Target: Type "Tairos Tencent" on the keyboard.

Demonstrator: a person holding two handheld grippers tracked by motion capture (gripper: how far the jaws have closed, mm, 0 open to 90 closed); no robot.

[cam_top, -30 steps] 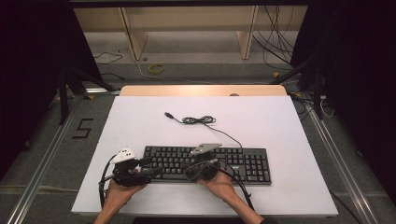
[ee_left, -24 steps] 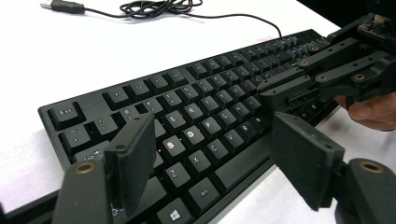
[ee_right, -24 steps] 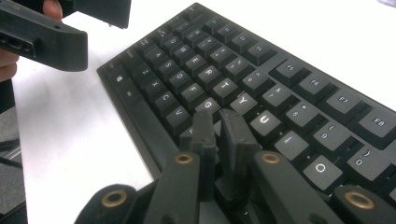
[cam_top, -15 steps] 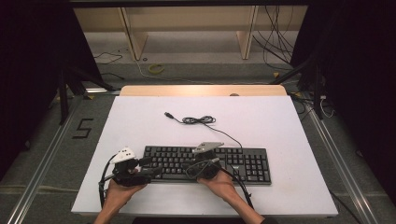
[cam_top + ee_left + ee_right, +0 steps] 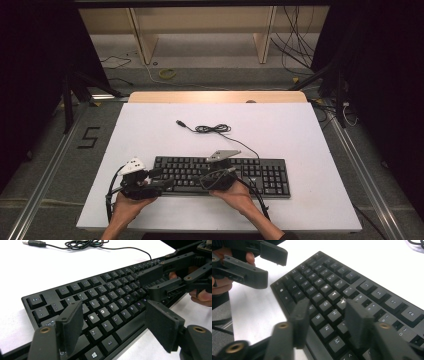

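A black keyboard [image 5: 260, 176] lies across the near part of the white table, and its cable [image 5: 212, 129] is coiled behind it. My left gripper [image 5: 161, 179] hovers at the keyboard's left end. In the left gripper view it [image 5: 116, 325] stands open above the lower-left keys [image 5: 102, 311], with nothing gripped. My right gripper [image 5: 207, 176] hangs over the middle keys. Its jaws [image 5: 328, 320] have just been opening and look blurred, with only keys [image 5: 329, 303] below the gap. Each gripper faces the other: right gripper [image 5: 156, 282], left gripper [image 5: 265, 266].
The white table [image 5: 150, 125] has bare room behind and on both sides of the keyboard. The USB plug [image 5: 180, 122] lies loose at the cable's far end. Floor rails and dark stands flank the table, and wooden shelving stands beyond it.
The right gripper's jaws have spread apart over the keys. Both hands and the keyboard have stayed where they were.
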